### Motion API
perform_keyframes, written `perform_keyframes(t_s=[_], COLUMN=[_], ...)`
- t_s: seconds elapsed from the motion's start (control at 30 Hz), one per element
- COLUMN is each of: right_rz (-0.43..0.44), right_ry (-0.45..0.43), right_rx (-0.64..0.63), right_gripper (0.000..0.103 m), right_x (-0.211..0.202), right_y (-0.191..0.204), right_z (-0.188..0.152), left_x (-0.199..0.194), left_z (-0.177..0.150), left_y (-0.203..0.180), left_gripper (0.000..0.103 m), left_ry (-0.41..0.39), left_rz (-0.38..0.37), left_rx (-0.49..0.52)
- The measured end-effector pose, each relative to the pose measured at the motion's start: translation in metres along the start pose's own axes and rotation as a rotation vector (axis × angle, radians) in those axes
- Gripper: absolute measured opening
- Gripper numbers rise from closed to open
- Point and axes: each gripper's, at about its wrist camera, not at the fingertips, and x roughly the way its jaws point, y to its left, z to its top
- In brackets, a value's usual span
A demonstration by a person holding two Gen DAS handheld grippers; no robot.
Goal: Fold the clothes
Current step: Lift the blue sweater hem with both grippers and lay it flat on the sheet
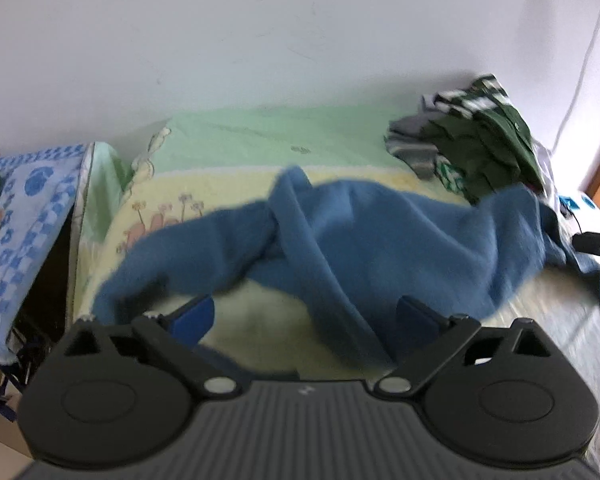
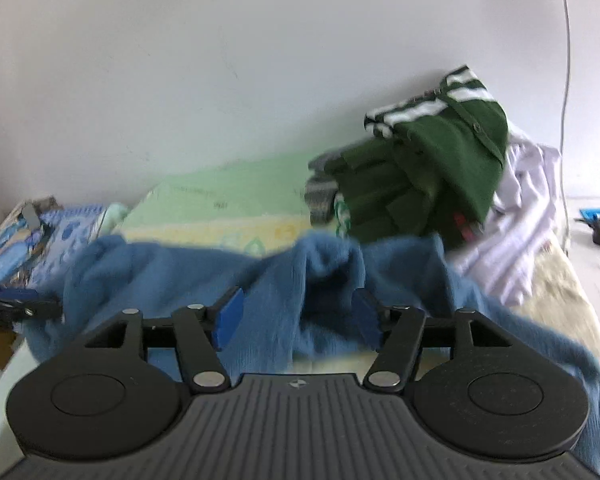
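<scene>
A blue fleece garment [image 1: 380, 232] lies crumpled across the bed. In the left wrist view my left gripper [image 1: 304, 318] hangs just above its near edge, jaws wide open. A fold of the fleece runs between its blue pads [image 1: 192, 320] without touching them. In the right wrist view my right gripper [image 2: 298, 316] is open over the same blue garment [image 2: 400, 276]. A raised ridge of cloth stands between its pads [image 2: 230, 316], which do not press on it. The left gripper's fingers [image 2: 16, 304] show at that view's left edge.
The bed sheet [image 1: 236, 144] is green and yellow, against a white wall. Dark green clothes with white stripes [image 2: 432, 160] are piled at the back right, a white garment [image 2: 520, 216] beside them. A blue patterned cloth [image 1: 24, 216] covers furniture on the left.
</scene>
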Motion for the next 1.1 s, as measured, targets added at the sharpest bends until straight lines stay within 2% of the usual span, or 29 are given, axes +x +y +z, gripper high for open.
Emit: perform_keyframes(t_s=[0.1, 0.17, 0.3, 0.37, 0.4, 0.43, 0.47, 0.5, 0.53, 0.63, 0.87, 1.0, 1.1], right_rz=[0.005, 0.006, 0.022, 0.034, 0.04, 0.048, 0.053, 0.055, 0.058, 0.102, 0.244, 0.29, 0.277], right_ry=[0.057, 0.084, 0.056, 0.062, 0.066, 0.071, 0.076, 0.078, 0.081, 0.081, 0.025, 0.046, 0.081], right_rx=[-0.032, -0.045, -0.092, -0.1, -0.1, -0.093, -0.087, -0.082, -0.075, -0.042, 0.08, 0.149, 0.188], right_gripper=[0.063, 0.061, 0.053, 0.041, 0.027, 0.018, 0.014, 0.008, 0.007, 0.006, 0.006, 0.006, 0.006], right_x=[0.019, 0.035, 0.055, 0.061, 0.063, 0.064, 0.065, 0.063, 0.061, 0.045, -0.016, -0.042, -0.048], right_y=[0.007, 0.012, 0.025, 0.029, 0.031, 0.031, 0.032, 0.031, 0.03, 0.026, 0.006, -0.005, -0.012], right_z=[-0.022, -0.032, -0.04, -0.042, -0.042, -0.042, -0.041, -0.038, -0.034, -0.021, 0.017, 0.022, 0.017], left_x=[0.021, 0.037, 0.053, 0.059, 0.06, 0.06, 0.06, 0.059, 0.058, 0.044, -0.014, -0.042, -0.035], left_z=[-0.013, -0.018, -0.017, -0.015, -0.013, -0.011, -0.008, -0.005, -0.002, 0.008, 0.032, 0.036, 0.024], left_y=[-0.008, -0.011, -0.018, -0.018, -0.017, -0.018, -0.019, -0.019, -0.02, -0.017, -0.002, 0.007, 0.009], left_gripper=[0.096, 0.085, 0.071, 0.047, 0.04, 0.021, 0.013, 0.012, 0.005, 0.0, 0.0, 0.0, 0.0], left_ry=[0.054, 0.071, 0.042, 0.045, 0.045, 0.046, 0.046, 0.049, 0.051, 0.04, -0.023, -0.013, 0.046], left_rz=[-0.03, -0.047, -0.075, -0.103, -0.119, -0.12, -0.121, -0.119, -0.117, -0.129, -0.192, -0.227, -0.22], left_rx=[-0.028, -0.064, -0.059, -0.063, -0.072, -0.063, -0.055, -0.044, -0.034, -0.014, -0.01, -0.009, 0.009])
